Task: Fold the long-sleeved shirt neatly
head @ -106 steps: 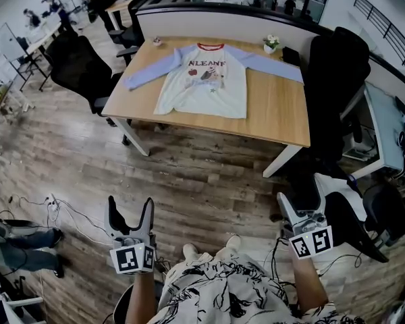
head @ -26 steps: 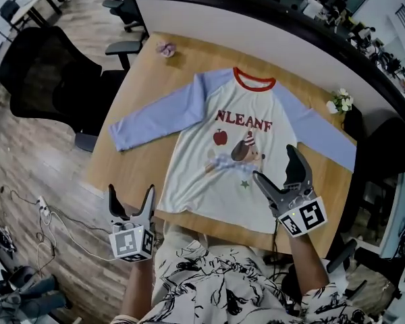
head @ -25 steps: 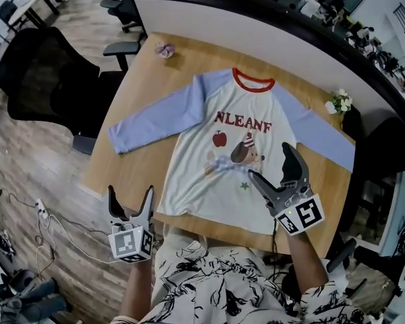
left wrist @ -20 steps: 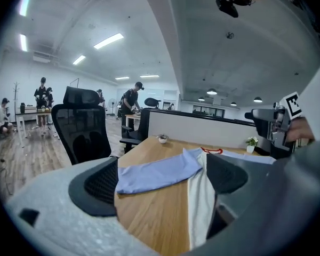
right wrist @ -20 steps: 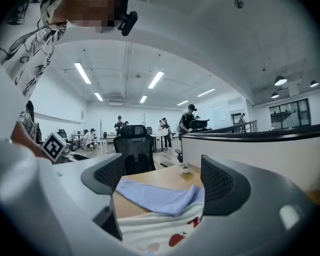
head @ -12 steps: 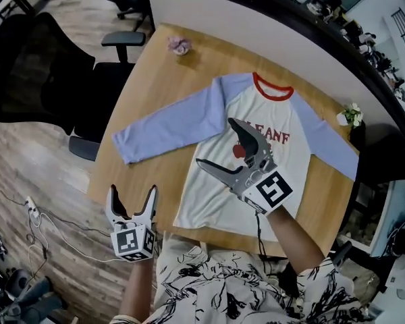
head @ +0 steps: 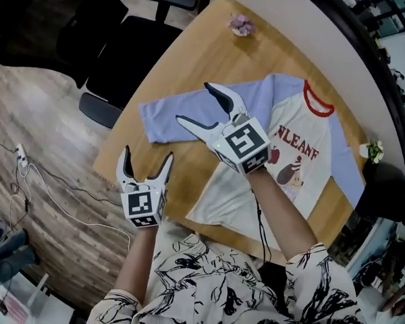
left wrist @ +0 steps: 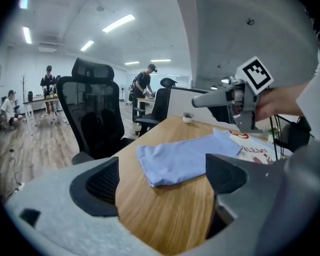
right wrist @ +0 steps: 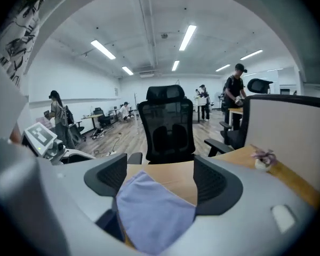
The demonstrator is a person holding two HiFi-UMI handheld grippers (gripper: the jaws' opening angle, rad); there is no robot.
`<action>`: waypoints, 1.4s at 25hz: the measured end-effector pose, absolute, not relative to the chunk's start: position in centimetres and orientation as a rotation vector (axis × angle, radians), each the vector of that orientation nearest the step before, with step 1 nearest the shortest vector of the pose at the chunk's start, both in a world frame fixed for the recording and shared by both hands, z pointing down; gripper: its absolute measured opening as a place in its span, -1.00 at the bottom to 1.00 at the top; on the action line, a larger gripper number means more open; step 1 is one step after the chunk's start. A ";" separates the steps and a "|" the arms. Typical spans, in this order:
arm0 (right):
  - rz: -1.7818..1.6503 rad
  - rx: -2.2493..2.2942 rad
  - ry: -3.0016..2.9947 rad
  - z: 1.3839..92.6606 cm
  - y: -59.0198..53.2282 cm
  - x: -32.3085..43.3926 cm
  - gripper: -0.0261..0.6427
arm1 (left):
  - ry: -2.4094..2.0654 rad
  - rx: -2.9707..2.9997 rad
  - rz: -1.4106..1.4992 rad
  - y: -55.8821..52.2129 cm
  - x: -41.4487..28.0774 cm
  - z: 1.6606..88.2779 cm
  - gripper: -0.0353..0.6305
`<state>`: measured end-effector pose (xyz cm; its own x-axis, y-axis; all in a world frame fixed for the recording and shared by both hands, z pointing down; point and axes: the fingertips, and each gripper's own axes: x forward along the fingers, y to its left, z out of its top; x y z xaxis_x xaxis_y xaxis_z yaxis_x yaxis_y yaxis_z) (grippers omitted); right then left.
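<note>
Right gripper (head: 193, 102) has swung left across the shirt (head: 293, 150) to the sleeve (head: 163, 117); left gripper (head: 148, 152) has come in over the table (head: 189, 52) edge.
Head view gives the whole shirt, flat on smooth wood, lilac sleeve stretched leftward. Only the right gripper view catches the soft cuff (right wrist: 149, 212) between its jaws: wide apart, just closing a touch, not pinching. The left gripper view shows jaws spread over bare wood grain, cuff just ahead.
</note>
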<state>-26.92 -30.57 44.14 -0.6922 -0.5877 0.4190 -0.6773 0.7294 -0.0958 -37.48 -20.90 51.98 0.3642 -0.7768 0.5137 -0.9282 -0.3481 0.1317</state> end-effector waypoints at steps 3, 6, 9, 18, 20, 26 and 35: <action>0.340 0.787 -2.501 48.0 -31.9 -31.6 0.18 | -1.429 2.218 0.613 -20.8 -37.2 54.6 0.47; 0.366 0.592 -2.417 51.8 -32.6 -35.3 -0.10 | -1.380 2.211 0.683 -21.2 -37.3 56.5 0.28; 0.417 0.429 -2.318 55.1 -32.2 -37.6 -0.23 | -1.310 2.210 0.735 -21.6 -37.4 57.7 -0.04; 0.397 0.282 -2.152 59.5 -31.4 -39.9 -0.53 | -1.238 2.199 0.905 -21.7 -37.5 59.9 -0.62; 0.370 0.317 -2.142 59.8 -31.7 -39.8 -0.75 | -1.240 2.198 0.926 -21.8 -37.5 60.0 -0.64; 0.418 0.390 -2.198 58.5 -32.8 -39.9 -0.86 | -1.240 2.210 0.876 -23.0 -38.4 58.6 -0.83; 0.357 0.627 -2.453 46.2 -39.8 -42.3 -0.86 | -1.528 2.313 0.701 -30.4 -43.0 47.4 -0.83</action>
<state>-42.29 -39.80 46.19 -0.7237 -0.3545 0.5921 -0.5084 0.8540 -0.1101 -43.03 -30.38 47.39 0.3222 -0.7790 0.5379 -0.9158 -0.4005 -0.0315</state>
